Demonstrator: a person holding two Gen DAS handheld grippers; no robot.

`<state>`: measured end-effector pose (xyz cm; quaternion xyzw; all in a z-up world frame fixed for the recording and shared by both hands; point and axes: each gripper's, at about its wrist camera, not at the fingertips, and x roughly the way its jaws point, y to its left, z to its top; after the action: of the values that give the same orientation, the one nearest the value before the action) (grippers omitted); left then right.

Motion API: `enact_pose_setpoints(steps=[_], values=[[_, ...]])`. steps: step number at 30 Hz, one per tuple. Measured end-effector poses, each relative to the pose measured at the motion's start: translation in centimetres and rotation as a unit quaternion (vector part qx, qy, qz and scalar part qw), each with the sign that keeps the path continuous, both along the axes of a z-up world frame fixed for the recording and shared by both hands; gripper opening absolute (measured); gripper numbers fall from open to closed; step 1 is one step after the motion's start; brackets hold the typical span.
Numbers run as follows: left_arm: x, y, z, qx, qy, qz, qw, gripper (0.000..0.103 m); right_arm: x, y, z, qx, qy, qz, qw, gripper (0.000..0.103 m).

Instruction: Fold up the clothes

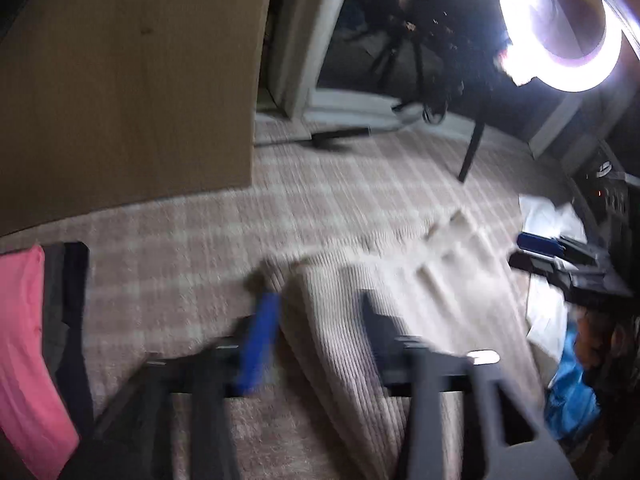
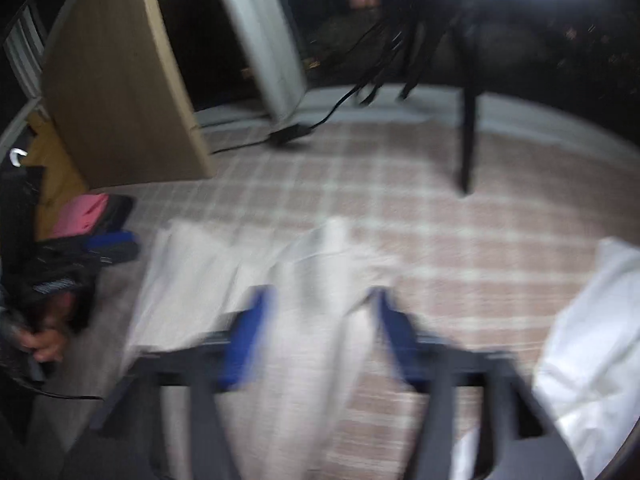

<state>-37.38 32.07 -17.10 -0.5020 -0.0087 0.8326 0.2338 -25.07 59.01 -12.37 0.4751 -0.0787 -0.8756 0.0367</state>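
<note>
Beige ribbed garment (image 1: pixel 360 320) on checked carpet (image 1: pixel 180 264); left claw (image 1: pixel 316 320) wide, right claw (image 2: pixel 320 320) wide, cloth between, unpinched; pink clothing (image 1: pixel 24 340) at nine o'clock.

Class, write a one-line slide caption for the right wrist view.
Right gripper open above a pale ribbed garment spread on the checked carpet, white cloth alongside.

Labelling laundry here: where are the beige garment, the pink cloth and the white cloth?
beige garment (image 1: pixel 352 332): left wrist view, ribbed middle.
pink cloth (image 1: pixel 24 344): left wrist view, its centre.
white cloth (image 2: pixel 592 344): right wrist view, its middle.
</note>
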Motion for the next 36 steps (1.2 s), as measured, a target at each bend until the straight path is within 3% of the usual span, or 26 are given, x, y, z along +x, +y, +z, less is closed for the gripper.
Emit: enact_pose_setpoints(steps=[3,6,9,12,15,16,19,23,26,30,36], values=[[-1.0,1.5,-1.1,-0.032,-0.009,-0.005,0.9994,0.060,-1.7,0.0,-1.0,0.027,-0.023,-0.003,0.999,0.075],[-1.9,3.0,-2.8,-0.070,-0.023,-0.010,0.9972,0.060,-3.4,0.3,-2.9,0.006,-0.055,0.010,0.998,0.075],[-2.6,3.5,-3.9,-0.078,-0.024,-0.008,0.9966,0.062,-4.3,0.9,-4.4,0.025,-0.065,0.009,0.998,0.075],[-2.8,3.8,-4.1,-0.091,-0.012,-0.018,0.9956,0.062,-4.7,2.2,-5.4,-0.037,-0.080,0.017,0.996,0.075],[-3.2,3.6,-4.8,-0.070,-0.025,-0.024,0.9970,0.059,-5.0,2.9,-5.8,-0.080,-0.079,0.028,0.993,0.075],[-3.2,3.4,-4.9,-0.064,-0.028,-0.023,0.9973,0.058,-5.0,2.7,-5.8,-0.077,-0.078,0.034,0.993,0.071],[-3.1,3.6,-5.0,-0.051,-0.029,-0.029,0.9979,0.046,-5.2,2.1,-5.8,-0.103,-0.086,0.055,0.989,0.045],[-2.1,4.4,-4.7,-0.053,-0.014,-0.052,0.9971,0.024,-5.2,1.9,-5.8,-0.127,-0.086,0.066,0.986,0.033],[-1.7,4.8,-4.4,-0.062,-0.003,-0.055,0.9966,0.016,-4.6,1.6,-5.0,-0.121,-0.070,0.063,0.988,0.027],[-0.9,3.8,-2.5,-0.045,0.002,-0.050,0.9978,0.014,-3.8,1.3,-3.4,-0.114,-0.046,0.061,0.991,0.024],[1.5,1.0,4.1,0.003,0.038,-0.047,0.9981,0.013,-0.5,0.6,3.6,-0.099,0.026,0.073,0.992,0.023]])
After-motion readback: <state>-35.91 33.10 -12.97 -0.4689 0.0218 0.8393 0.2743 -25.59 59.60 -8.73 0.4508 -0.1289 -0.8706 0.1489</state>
